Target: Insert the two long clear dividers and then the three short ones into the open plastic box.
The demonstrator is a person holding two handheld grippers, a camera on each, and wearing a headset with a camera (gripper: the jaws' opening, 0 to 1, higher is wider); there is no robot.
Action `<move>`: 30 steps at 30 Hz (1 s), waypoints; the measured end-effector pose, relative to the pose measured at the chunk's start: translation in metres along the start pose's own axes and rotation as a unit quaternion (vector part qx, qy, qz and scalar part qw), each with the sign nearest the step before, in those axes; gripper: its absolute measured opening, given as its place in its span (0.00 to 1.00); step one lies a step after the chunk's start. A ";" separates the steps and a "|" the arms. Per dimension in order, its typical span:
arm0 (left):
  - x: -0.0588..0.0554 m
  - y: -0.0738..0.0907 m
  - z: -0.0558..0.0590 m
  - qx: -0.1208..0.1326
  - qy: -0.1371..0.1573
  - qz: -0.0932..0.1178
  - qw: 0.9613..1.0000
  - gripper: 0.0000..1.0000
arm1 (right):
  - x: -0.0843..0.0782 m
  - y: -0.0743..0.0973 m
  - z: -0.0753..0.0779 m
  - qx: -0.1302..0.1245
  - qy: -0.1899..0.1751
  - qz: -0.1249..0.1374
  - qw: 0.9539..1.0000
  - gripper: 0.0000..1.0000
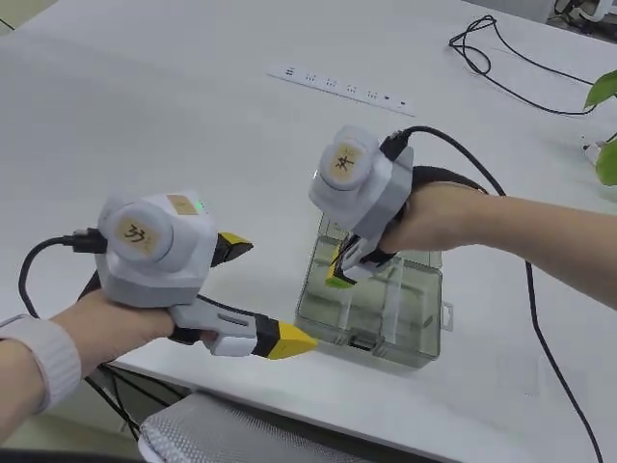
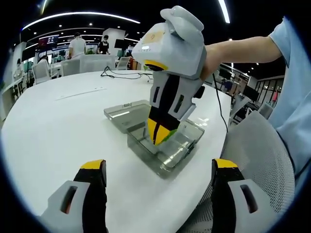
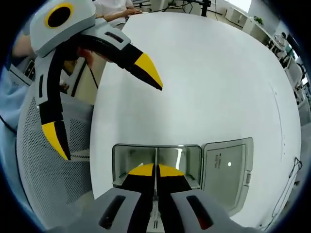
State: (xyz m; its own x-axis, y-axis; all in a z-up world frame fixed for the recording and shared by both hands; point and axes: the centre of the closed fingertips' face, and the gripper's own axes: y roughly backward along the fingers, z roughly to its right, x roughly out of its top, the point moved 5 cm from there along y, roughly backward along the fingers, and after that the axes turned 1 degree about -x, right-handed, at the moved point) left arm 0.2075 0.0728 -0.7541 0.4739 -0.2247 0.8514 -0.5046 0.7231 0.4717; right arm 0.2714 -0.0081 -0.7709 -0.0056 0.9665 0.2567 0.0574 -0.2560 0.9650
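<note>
While the left gripper is hovering by the bench edge with fingers spread wide, the right gripper is reaching into the open plastic box at the left's 3 o'clock, fingers pressed together, in line with a clear divider running toward their 12 o'clock.

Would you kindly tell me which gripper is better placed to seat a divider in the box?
Right, probably: the right gripper reaches down into the open plastic box with jaws closed, while the left gripper hangs open beside it.
</note>
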 end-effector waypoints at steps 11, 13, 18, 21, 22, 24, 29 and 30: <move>0.004 -0.001 0.002 -0.001 -0.004 0.002 1.000 0.91 | -0.001 0.001 0.000 0.001 0.026 0.005 1.000 0.03; 0.004 0.000 0.003 -0.001 -0.004 0.002 1.000 0.91 | -0.002 0.000 0.000 -0.005 0.039 0.010 0.999 0.10; 0.004 0.000 0.005 -0.002 -0.005 0.001 1.000 0.91 | -0.005 0.001 0.000 0.001 0.037 0.024 0.999 0.25; 0.005 0.000 0.006 -0.002 -0.006 0.000 1.000 0.91 | -0.005 0.004 0.000 0.000 0.029 0.042 0.999 0.34; 0.005 0.000 0.006 -0.002 -0.007 0.000 1.000 0.91 | -0.006 0.006 0.000 0.001 0.026 0.046 0.999 0.35; 0.005 0.000 0.006 -0.003 -0.008 -0.001 1.000 0.91 | -0.005 0.008 0.000 0.002 0.020 0.059 0.998 0.42; 0.007 0.000 0.006 -0.003 -0.010 -0.002 1.000 0.91 | -0.004 0.014 0.002 -0.009 0.017 0.087 0.996 0.59; 0.008 0.000 0.006 -0.003 -0.010 -0.002 1.000 0.91 | -0.004 0.016 0.004 -0.013 0.013 0.093 0.996 0.62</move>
State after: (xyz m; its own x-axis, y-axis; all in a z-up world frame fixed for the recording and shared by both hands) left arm 0.2065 0.0668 -0.7463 0.4608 -0.2413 0.8541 -0.4976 0.7266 0.4737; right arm 0.2759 -0.0160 -0.7568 -0.0230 0.9019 0.4313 0.0341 -0.4305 0.9019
